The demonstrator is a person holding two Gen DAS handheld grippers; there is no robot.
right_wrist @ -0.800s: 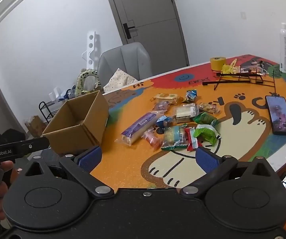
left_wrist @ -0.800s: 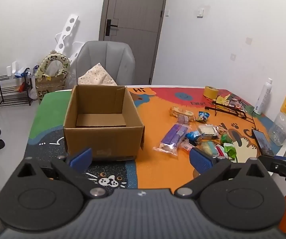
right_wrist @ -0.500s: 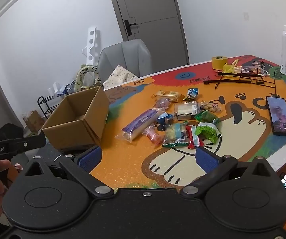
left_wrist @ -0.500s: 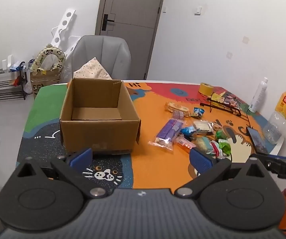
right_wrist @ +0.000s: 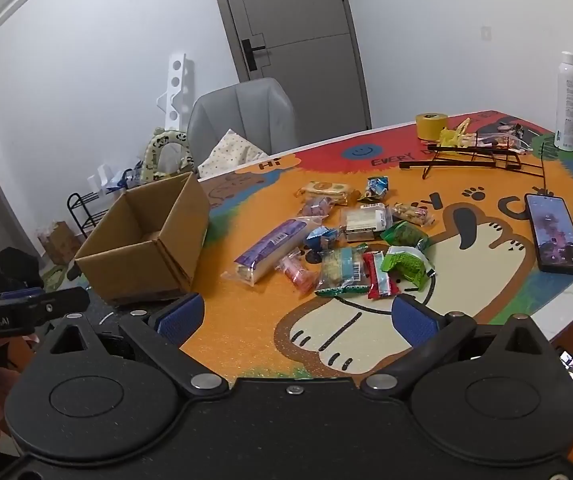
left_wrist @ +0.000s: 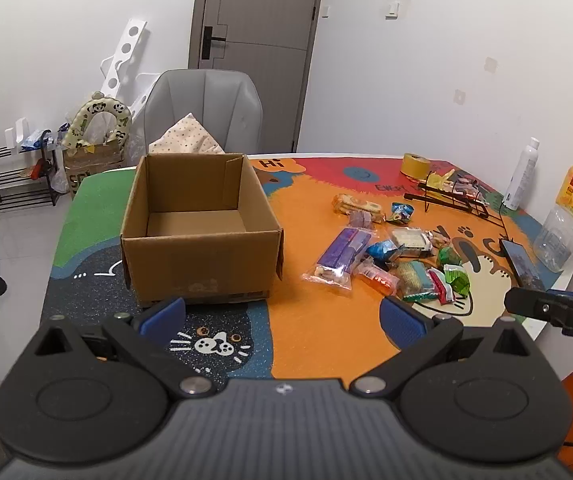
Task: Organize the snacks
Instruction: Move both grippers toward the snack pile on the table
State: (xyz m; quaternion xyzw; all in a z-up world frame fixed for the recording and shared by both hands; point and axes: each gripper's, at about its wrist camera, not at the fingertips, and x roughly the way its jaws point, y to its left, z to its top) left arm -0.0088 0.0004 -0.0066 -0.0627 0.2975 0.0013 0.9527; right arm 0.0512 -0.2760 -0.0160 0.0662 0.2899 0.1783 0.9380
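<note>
Left wrist view is showing the left tongs (left_wrist: 282,314) hanging wide apart over the bench (left_wrist: 318,332), gripping nothing, with the cardboard box (left_wrist: 200,232) sitting just ahead. Right wrist view is showing the right tongs (right_wrist: 296,318) likewise gaping and empty, the snacks (right_wrist: 338,240) lying scattered beside the box, right of it.

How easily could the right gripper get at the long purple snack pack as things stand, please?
Probably yes. The right gripper is open and empty, and the purple snack pack lies flat on the near left edge of the snack pile, with bare table mat between them. The cardboard box stands clear to its left.
</note>
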